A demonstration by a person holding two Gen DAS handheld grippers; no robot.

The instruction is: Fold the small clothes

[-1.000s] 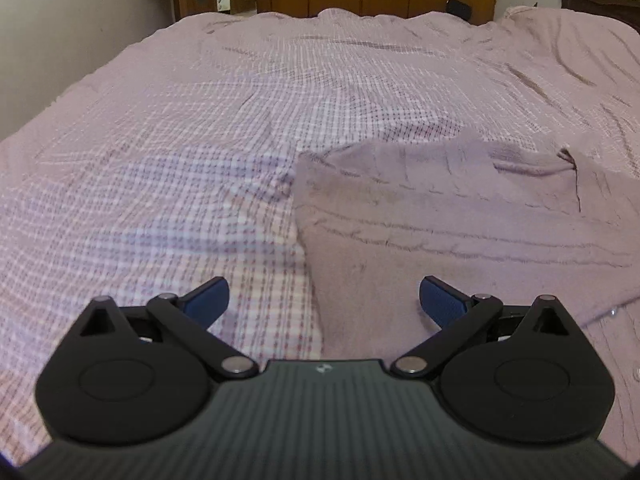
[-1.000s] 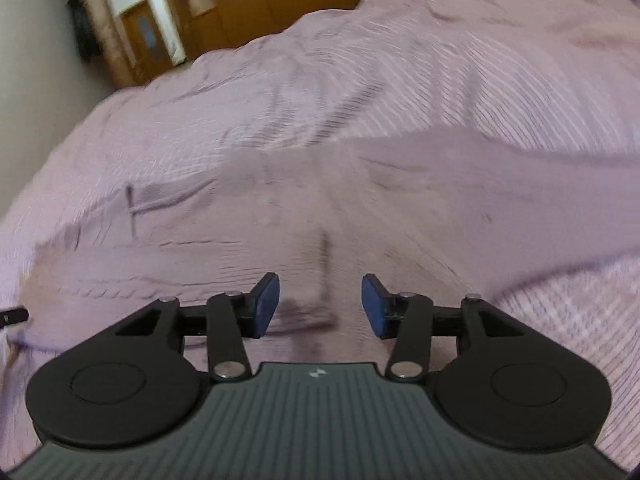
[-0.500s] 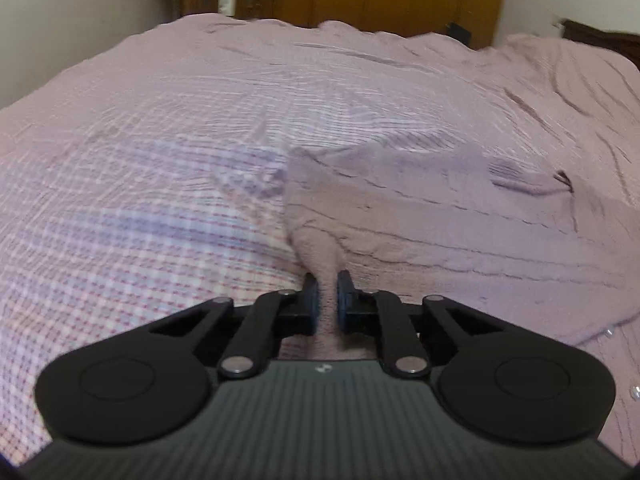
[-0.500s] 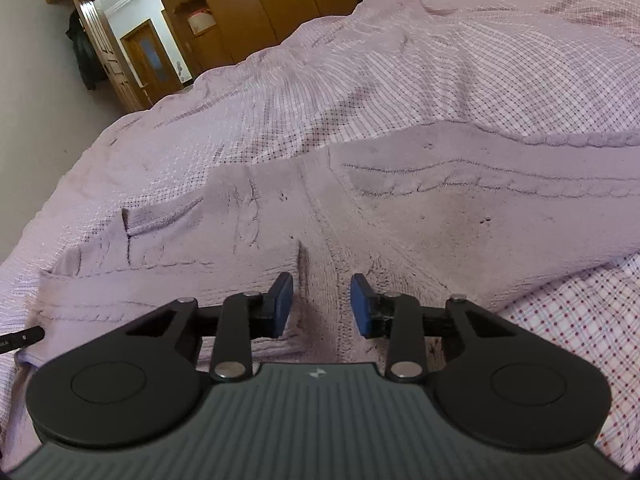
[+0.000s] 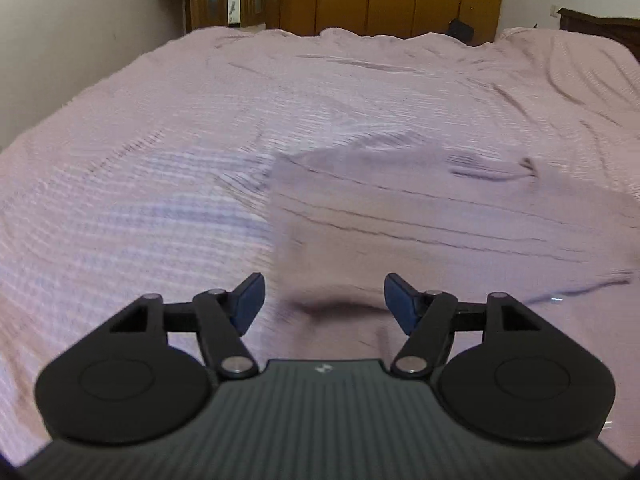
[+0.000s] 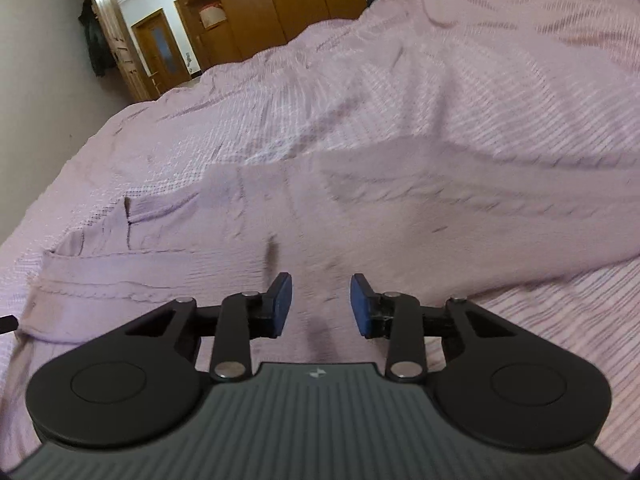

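The left wrist view alone shows the dark headboard at far right. The left gripper has its jaws wide and opening; the near corner of the mauve knit sweater lies between the pads, untouched, on the checked bed cover. The right wrist view alone shows the sweater spreading rightward. The right gripper has its jaws partly open over the knit, gripping nothing.
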